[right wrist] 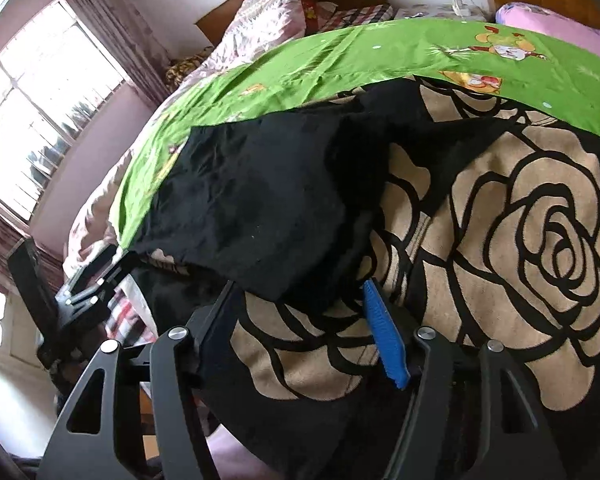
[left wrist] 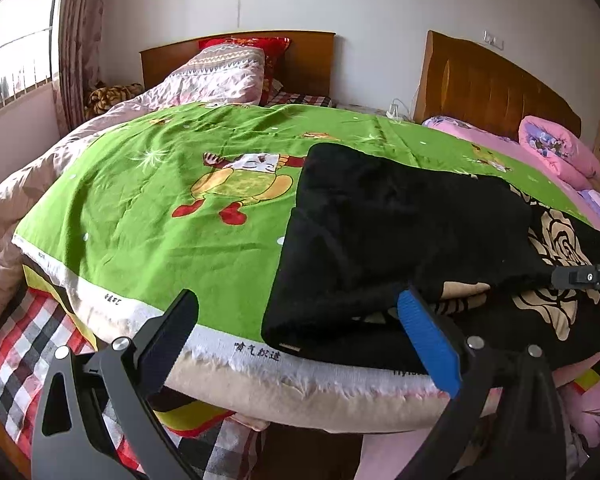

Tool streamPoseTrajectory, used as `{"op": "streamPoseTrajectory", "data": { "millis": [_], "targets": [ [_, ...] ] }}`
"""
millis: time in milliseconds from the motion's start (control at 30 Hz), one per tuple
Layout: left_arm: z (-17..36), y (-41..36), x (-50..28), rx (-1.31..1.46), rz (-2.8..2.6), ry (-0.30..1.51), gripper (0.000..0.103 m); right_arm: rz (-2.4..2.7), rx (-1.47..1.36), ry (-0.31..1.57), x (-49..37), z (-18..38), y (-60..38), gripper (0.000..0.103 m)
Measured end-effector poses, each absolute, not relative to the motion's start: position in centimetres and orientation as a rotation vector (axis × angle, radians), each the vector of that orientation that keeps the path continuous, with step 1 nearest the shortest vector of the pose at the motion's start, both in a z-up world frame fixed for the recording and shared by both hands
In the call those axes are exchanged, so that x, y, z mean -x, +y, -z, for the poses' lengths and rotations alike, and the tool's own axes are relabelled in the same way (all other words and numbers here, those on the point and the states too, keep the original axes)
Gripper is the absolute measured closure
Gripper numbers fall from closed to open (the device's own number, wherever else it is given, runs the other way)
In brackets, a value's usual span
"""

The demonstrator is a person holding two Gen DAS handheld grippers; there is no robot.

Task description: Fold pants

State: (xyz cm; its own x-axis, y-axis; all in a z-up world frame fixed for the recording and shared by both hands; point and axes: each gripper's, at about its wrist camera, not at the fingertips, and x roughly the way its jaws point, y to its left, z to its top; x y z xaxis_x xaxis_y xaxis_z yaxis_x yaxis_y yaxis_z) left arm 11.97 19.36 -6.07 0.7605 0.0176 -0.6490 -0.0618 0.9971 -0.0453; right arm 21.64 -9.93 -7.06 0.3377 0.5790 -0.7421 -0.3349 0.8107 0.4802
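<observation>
The pants (left wrist: 400,232) are black with large beige rose prints and lie folded on a green cartoon blanket (left wrist: 172,216) on the bed. A plain black layer (right wrist: 256,200) lies over the rose-patterned part (right wrist: 532,240). My left gripper (left wrist: 300,312) is open and empty, just in front of the pants' near left corner at the blanket edge. My right gripper (right wrist: 300,292) is open, with its jaws on either side of the near edge of the black layer. The right gripper also shows in the left wrist view (left wrist: 584,276), at the pants' right edge.
The green blanket lies on a thick beige quilt (left wrist: 300,392) over a checked sheet (left wrist: 28,344). Wooden headboards (left wrist: 492,84) stand at the back. A pink pillow (left wrist: 556,152) lies at the right. A window (right wrist: 40,120) with curtains is at the left.
</observation>
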Motion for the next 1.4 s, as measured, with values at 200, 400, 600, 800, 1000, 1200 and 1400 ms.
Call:
{"op": "streamPoseTrajectory", "data": {
  "millis": [200,400,600,800,1000,1200,1400],
  "targets": [
    [6.2,19.2,-11.8,0.059,-0.048,0.709,0.003,-0.666,-0.298,1.044,-23.4,7.0,-8.1,0.066],
    [5.6,19.3,-10.8,0.022,-0.052,0.697,0.003,-0.615,-0.326,0.999,-22.9,7.2,-9.1,0.097],
    [5.8,18.1,-10.5,-0.039,-0.029,0.706,0.003,-0.624,-0.350,0.900,-22.3,4.5,-9.9,0.097],
    [6.3,17.4,-12.2,-0.097,-0.037,0.750,0.002,-0.634,-0.350,0.834,-21.5,2.0,-10.7,0.097],
    [7.0,18.7,-13.8,-0.057,-0.113,0.799,0.001,-0.582,-0.310,0.834,-20.6,2.8,-12.0,0.097],
    [7.0,20.3,-13.7,-0.025,-0.170,0.806,0.001,-0.546,-0.331,0.919,-20.0,6.6,-13.4,0.097],
    [7.1,21.3,-13.7,0.020,-0.215,0.826,0.001,-0.563,-0.344,0.968,-19.5,8.2,-13.1,0.097]
  ]
}}
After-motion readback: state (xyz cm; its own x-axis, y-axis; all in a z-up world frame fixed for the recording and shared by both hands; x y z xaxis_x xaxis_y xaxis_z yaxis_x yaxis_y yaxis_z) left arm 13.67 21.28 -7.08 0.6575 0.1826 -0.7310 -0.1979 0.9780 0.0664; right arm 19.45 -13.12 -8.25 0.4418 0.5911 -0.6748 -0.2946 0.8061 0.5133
